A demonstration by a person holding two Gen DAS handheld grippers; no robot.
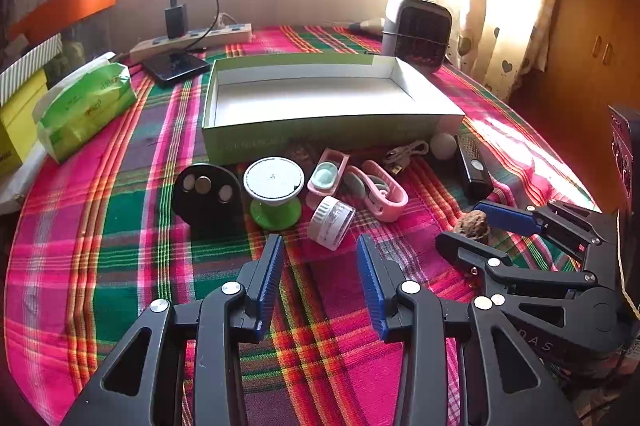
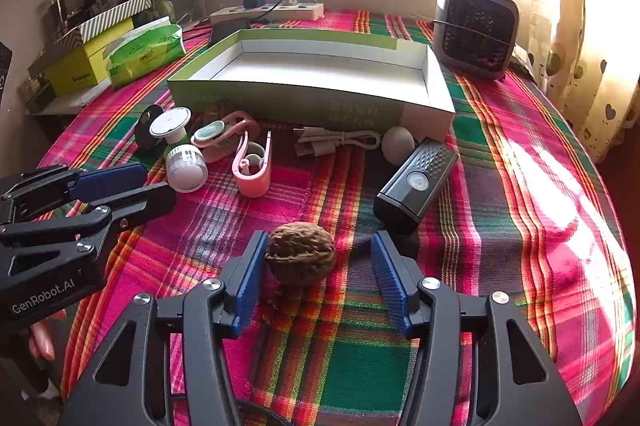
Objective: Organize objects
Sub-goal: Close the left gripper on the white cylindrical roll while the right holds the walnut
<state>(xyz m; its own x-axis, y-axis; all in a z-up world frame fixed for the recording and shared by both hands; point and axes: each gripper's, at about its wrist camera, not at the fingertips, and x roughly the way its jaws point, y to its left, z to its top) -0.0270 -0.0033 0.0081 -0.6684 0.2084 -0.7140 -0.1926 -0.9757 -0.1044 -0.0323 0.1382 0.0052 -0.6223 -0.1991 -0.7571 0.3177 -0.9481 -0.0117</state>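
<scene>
My right wrist view: plaid surface (image 2: 500, 154), empty green box (image 2: 320, 74), walnut (image 2: 300, 252) between right tool (image 2: 318, 276) pads, touching left pad only; jaws apart, no clamp. Left wrist view: walnut (image 1: 472, 224) half hidden behind right tool (image 1: 472, 226). Left tool (image 1: 320, 282) jaws apart over bare cloth. Black remote (image 2: 416, 180), pink clip (image 2: 254, 166), white jar (image 2: 186, 166) crowd box front.

walnut (image 2: 300, 253): rough, wrinkly | tablecloth (image 2: 360, 366): woven cloth | box (image 2: 304, 102): matt cardboard
</scene>
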